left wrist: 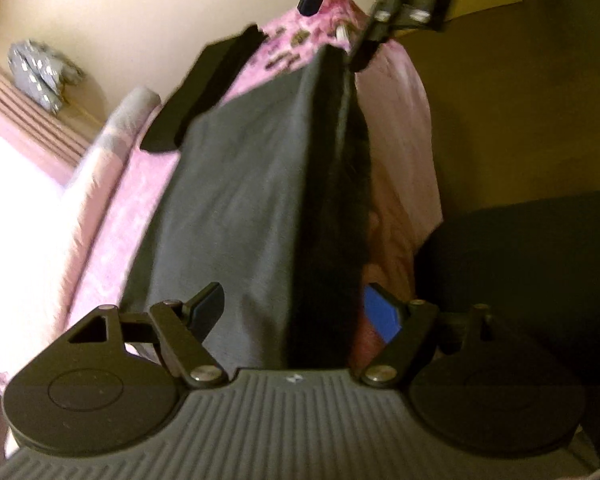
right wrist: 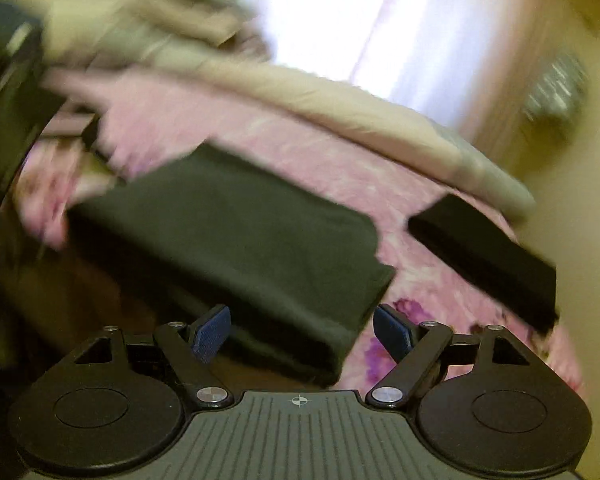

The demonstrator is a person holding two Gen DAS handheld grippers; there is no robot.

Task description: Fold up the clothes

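Dark garment [left wrist: 252,200] is lying across the pink floral bedspread [left wrist: 136,192], one edge hanging over the bed side. Left gripper [left wrist: 296,312] is sitting wide open over it, gripping nothing. Right gripper [right wrist: 302,332] is also gaping, empty, hovering at the garment's corner. Folded black item [right wrist: 488,256] is lying just beside, apart. Grey bundle [left wrist: 40,72] is sitting against the wall; view is blurring.

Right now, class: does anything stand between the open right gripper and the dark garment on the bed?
Nothing visible does. The right gripper is open just in front of the dark garment, whose near edge lies between its fingers. The folded black piece lies apart, off to the side.
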